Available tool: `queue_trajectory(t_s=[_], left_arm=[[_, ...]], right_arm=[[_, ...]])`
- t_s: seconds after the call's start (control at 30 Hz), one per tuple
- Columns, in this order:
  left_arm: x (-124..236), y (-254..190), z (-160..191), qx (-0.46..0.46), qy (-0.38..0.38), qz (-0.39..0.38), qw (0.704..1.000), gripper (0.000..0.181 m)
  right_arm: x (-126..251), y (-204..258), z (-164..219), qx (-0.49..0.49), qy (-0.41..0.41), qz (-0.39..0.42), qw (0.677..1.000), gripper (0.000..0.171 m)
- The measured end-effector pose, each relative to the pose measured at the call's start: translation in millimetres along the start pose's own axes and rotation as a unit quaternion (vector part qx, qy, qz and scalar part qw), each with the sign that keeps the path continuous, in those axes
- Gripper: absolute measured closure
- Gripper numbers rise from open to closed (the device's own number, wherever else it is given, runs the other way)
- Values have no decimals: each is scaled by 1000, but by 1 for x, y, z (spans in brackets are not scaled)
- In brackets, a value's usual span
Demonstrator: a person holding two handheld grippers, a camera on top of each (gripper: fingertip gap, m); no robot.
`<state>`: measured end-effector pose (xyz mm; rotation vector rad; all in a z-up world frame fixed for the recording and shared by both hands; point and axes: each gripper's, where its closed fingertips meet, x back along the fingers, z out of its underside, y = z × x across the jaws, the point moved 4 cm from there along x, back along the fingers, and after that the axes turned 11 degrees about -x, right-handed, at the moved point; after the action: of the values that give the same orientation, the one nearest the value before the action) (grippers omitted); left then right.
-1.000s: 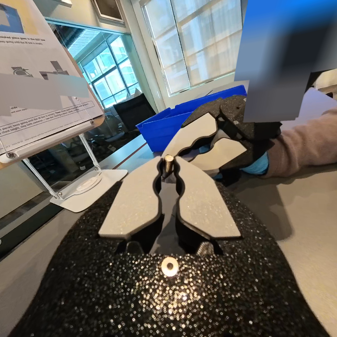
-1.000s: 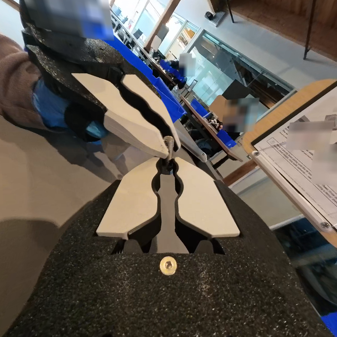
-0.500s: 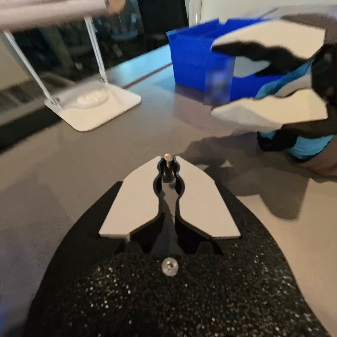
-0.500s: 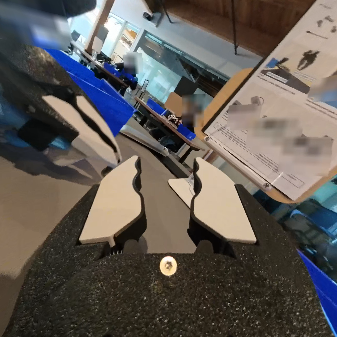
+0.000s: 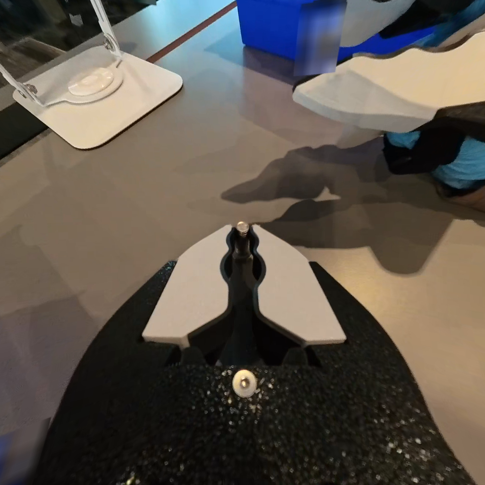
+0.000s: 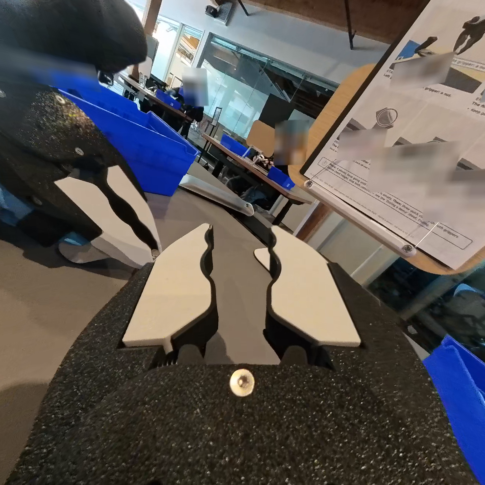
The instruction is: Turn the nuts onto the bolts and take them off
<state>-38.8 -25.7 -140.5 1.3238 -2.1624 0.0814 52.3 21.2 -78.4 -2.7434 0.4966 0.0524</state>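
My left gripper (image 5: 242, 232) is shut on a small bolt (image 5: 242, 227). Its silver threaded tip sticks out past the fingertips, and a dark piece that looks like the nut (image 5: 240, 248) sits on the shank just behind. The gripper points down at the grey table (image 5: 131, 183). My right gripper (image 6: 241, 231) is open and empty. In the left wrist view it hangs open at the upper right (image 5: 367, 99), apart from the bolt. The left gripper also shows at the left of the right wrist view (image 6: 154, 249).
A blue bin (image 5: 267, 26) stands at the back of the table. A white stand base (image 5: 99, 86) sits at the back left and carries an instruction sheet (image 6: 393, 131). Another blue bin (image 6: 459, 393) is at the lower right. Other tables stand beyond. My right fingertips sit around 10 cm from my left ones.
My right gripper has opened, let go of the nut on the bolt and drawn away to the right. My left gripper has tipped down toward the table, still holding the bolt.
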Motion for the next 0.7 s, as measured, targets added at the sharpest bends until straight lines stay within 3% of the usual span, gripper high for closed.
queue_trajectory(t_s=[0.37,0.7], left_arm=[[0,-1,1,7,5,-4,1000,172],[7,-2,-4,20,-1,-12,1000,125]], right_arm=[[3,1,-6,13,-20,7,1000,145],[5,-11,-4,-23,-23,19,999,146]])
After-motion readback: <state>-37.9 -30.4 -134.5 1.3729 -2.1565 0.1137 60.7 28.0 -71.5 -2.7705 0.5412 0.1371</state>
